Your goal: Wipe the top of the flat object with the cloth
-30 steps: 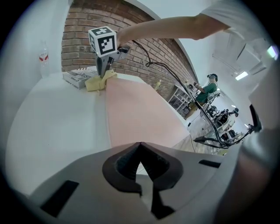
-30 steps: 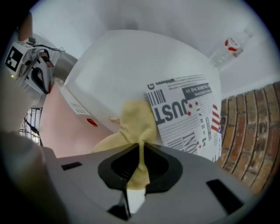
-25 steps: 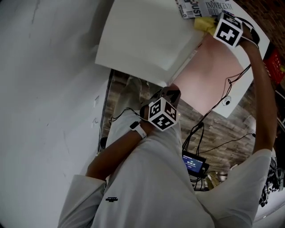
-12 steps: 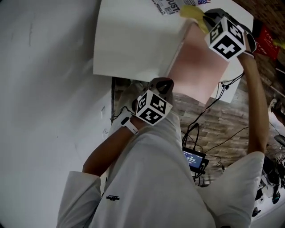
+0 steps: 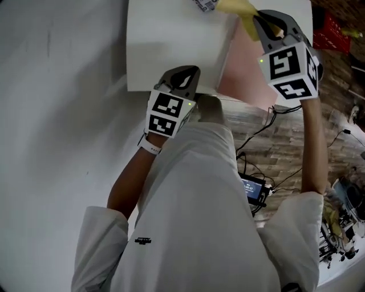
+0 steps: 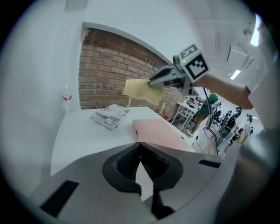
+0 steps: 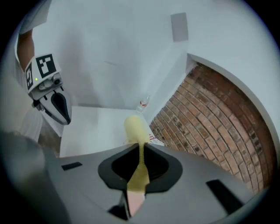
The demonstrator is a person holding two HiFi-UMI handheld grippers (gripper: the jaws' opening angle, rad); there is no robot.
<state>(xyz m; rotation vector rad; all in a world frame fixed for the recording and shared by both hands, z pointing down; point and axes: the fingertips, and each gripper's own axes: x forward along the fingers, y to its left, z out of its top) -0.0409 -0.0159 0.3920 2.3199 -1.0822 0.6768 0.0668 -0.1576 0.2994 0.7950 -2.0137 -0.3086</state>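
- Right claw (image 5: 263,17) is clamped on a thin yellow cloth (image 5: 236,8), raised above the white bench (image 5: 171,45)
- Flat pink board (image 5: 251,68) lies on the bench's right side, under the cloth
- Left claw (image 5: 183,73) is closed and empty, at the bench's near edge

Right arm (image 5: 313,148) is stretched way out front, right gripper (image 5: 263,20) clamped tight on the yellow cloth (image 5: 235,7). Left arm (image 5: 130,179) is bent close in, left gripper (image 5: 183,74) closed with nothing in it.

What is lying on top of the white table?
A pink board, a printed packet and a small bottle. Whatever is under the board is covered.
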